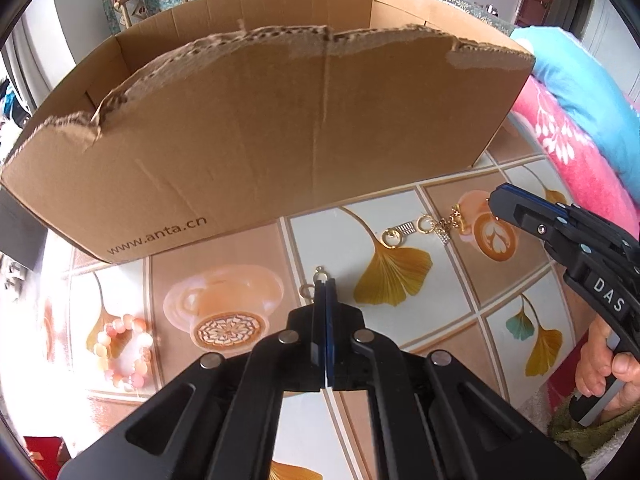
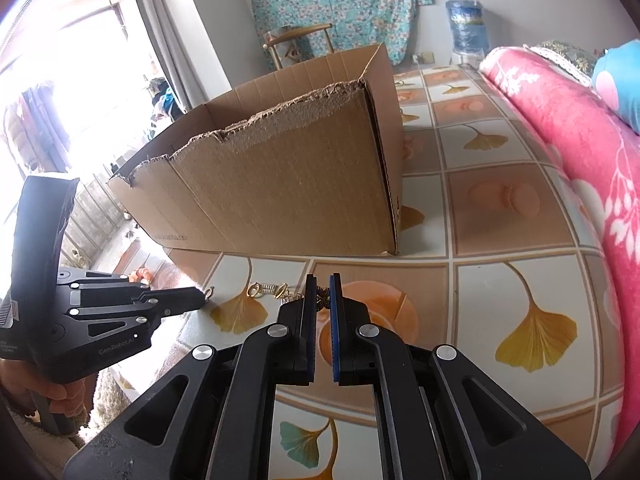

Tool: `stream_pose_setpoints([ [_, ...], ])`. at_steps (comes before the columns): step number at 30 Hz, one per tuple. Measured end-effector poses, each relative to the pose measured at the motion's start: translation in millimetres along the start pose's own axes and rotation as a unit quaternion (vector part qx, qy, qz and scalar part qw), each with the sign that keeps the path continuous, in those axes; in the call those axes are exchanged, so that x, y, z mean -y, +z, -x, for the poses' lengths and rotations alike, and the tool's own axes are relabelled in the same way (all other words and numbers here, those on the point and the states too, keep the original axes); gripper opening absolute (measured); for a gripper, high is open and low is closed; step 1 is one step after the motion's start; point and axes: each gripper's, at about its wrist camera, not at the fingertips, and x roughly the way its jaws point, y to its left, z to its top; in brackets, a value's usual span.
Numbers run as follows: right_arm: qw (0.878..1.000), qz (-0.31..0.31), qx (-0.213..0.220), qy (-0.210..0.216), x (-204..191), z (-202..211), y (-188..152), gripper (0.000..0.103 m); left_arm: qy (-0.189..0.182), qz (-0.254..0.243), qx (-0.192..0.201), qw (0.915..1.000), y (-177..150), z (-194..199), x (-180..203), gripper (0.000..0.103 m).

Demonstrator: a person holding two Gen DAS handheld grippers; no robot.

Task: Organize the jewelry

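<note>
Left wrist view: a torn-edged cardboard box (image 1: 260, 140) fills the frame from 9 to 2 o'clock and stands on the tiled tabletop (image 1: 460, 300), blocking the space beyond. A pink bead bracelet (image 1: 124, 350) lies at 8 o'clock, well apart from both tools. A pink floral blanket (image 1: 568, 128) borders the table at 3 o'clock.

The left gripper (image 1: 325, 280) has its jaws pressed together on a small gold earring (image 1: 319, 271); the hook projects past the fingertips toward 12 o'clock, and a ring hangs just beside the tips at 10 o'clock.

A gold jewelry cluster (image 1: 424, 228) lies on the table at 2 o'clock, its long axis running from 8 to 2 o'clock, ending at the right gripper (image 1: 494, 200).

Right wrist view: the right gripper (image 2: 322, 280) has jaws a narrow gap apart, with a gold filigree piece (image 2: 322, 298) between the pads near the tips. Whether the pads touch it cannot be told. The cluster trails toward 9 o'clock.
</note>
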Motion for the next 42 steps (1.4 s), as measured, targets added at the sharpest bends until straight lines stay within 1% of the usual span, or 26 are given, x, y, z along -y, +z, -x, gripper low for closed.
stream_pose_setpoints([
  [2, 1.0, 0.001, 0.001, -0.006, -1.0, 3.1, 0.1, 0.004, -0.014, -0.008, 0.012, 0.9998, -3.5, 6.6, -1.0, 0.0],
  [6, 1.0, 0.001, 0.0, -0.014, -3.6, 8.2, 0.2, 0.004, -0.043, -0.041, 0.04, 0.9975, -8.9, 18.4, 7.8, 0.0],
  [8, 1.0, 0.002, -0.001, -0.017, -6.1, 9.2, 0.4, 0.004, -0.052, -0.061, 0.054, 0.9953, -8.7, 20.2, 15.5, 0.001],
  [10, 1.0, 0.006, -0.001, -0.021, -8.7, 9.6, 0.4, 0.004, -0.052, -0.077, 0.062, 0.9937, -5.8, 18.4, 23.0, 0.002],
  [11, 1.0, 0.006, -0.001, -0.022, -9.8, 9.1, 0.3, 0.004, -0.05, -0.087, 0.068, 0.9926, -3.4, 17.3, 25.9, 0.006],
  [12, 1.0, 0.005, -0.002, -0.022, -10.3, 8.9, -0.1, 0.004, -0.05, -0.092, 0.072, 0.9919, -0.9, 16.0, 27.5, 0.012],
  [14, 1.0, 0.004, -0.004, -0.022, -11.0, 6.5, -0.1, 0.004, -0.048, -0.102, 0.079, 0.9904, 5.8, 12.9, 28.8, 0.021],
  [15, 1.0, 0.003, -0.005, -0.022, -10.8, 5.3, 0.0, 0.004, -0.049, -0.106, 0.079, 0.99, 10.6, 10.6, 31.1, 0.024],
  [17, 1.0, 0.002, -0.008, -0.02, -9.7, 2.7, 0.7, 0.004, -0.051, -0.112, 0.077, 0.9894, 15.2, 5.8, 31.6, 0.025],
  [22, 1.0, -0.002, -0.016, -0.018, -3.0, -6.3, 1.0, 0.004, -0.051, -0.121, 0.06, 0.9895, 23.3, -11.5, 35.2, 0.025],
  [25, 1.0, -0.006, -0.02, -0.018, 2.2, -9.6, 1.4, 0.004, -0.052, -0.132, 0.047, 0.9888, 21.4, -18.3, 39.6, 0.024],
  [27, 1.0, -0.007, -0.021, -0.017, 4.8, -10.7, 2.0, 0.004, -0.048, -0.141, 0.05, 0.9876, 20.1, -18.6, 42.7, 0.021],
  [28, 1.0, -0.008, -0.022, -0.017, 5.9, -12.0, 2.1, 0.004, -0.051, -0.142, 0.049, 0.9874, 20.5, -18.8, 43.6, 0.019],
  [30, 1.0, -0.008, -0.024, -0.015, 6.7, -12.5, 2.0, 0.004, -0.049, -0.14, 0.048, 0.9878, 22.1, -19.5, 44.5, 0.013],
  [32, 1.0, -0.008, -0.024, -0.014, 5.8, -12.6, 1.7, 0.004, -0.048, -0.141, 0.048, 0.9877, 21.8, -19.6, 43.7, 0.011],
  [38, 1.0, -0.008, -0.024, -0.014, 9.0, -14.3, 2.8, 0.004, -0.041, -0.151, 0.05, 0.9864, 18.3, -17.2, 43.8, 0.01],
  [42, 1.0, -0.007, -0.021, -0.017, 8.6, -11.4, 2.8, 0.004, -0.035, -0.166, 0.058, 0.9838, 14.7, -15.5, 47.0, 0.01],
])
